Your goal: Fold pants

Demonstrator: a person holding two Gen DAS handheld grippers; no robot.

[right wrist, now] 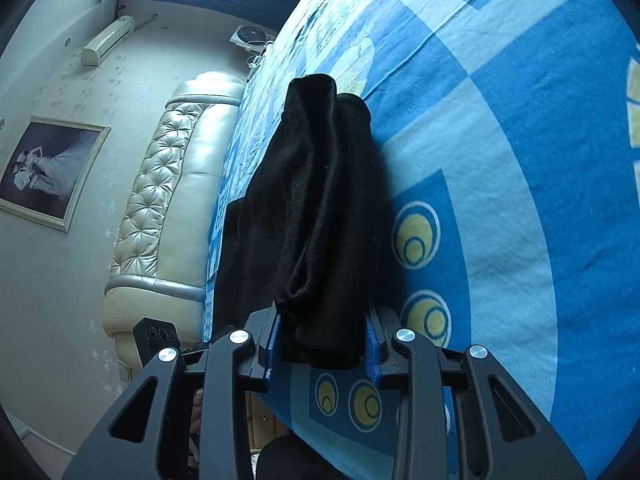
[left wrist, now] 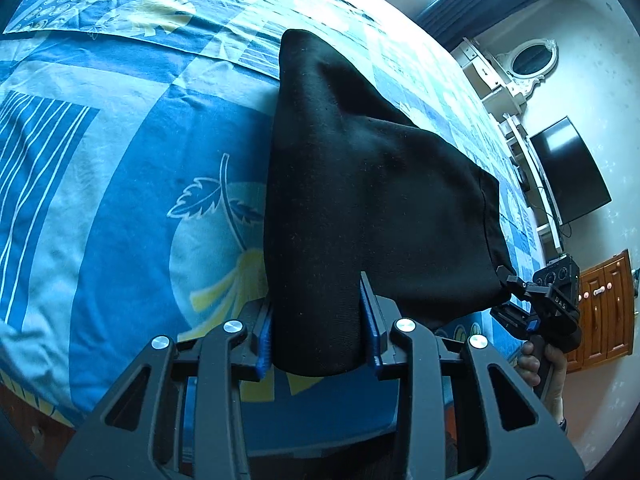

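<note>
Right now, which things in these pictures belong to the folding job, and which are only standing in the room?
For the job:
black pants
left gripper, clamped on them
right gripper, also clamped
blue bedsheet

Only around:
television
oval mirror
framed picture
padded headboard

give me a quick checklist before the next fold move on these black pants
1. Left gripper clamped on the black pants: ok, cloth sits between both blue pads.
2. Right gripper clamped on the pants: ok, a bunched thick fold fills the jaws.
3. Both grippers on the same end of the garment: ok, the right gripper shows at the cloth's corner in the left wrist view.
4. Layers lined up evenly: not ok, the right-hand bundle looks rumpled.
5. Far end lying on the bedsheet: cannot tell.
6. Landing spot on the bed free: cannot tell, pants hide it.
</note>
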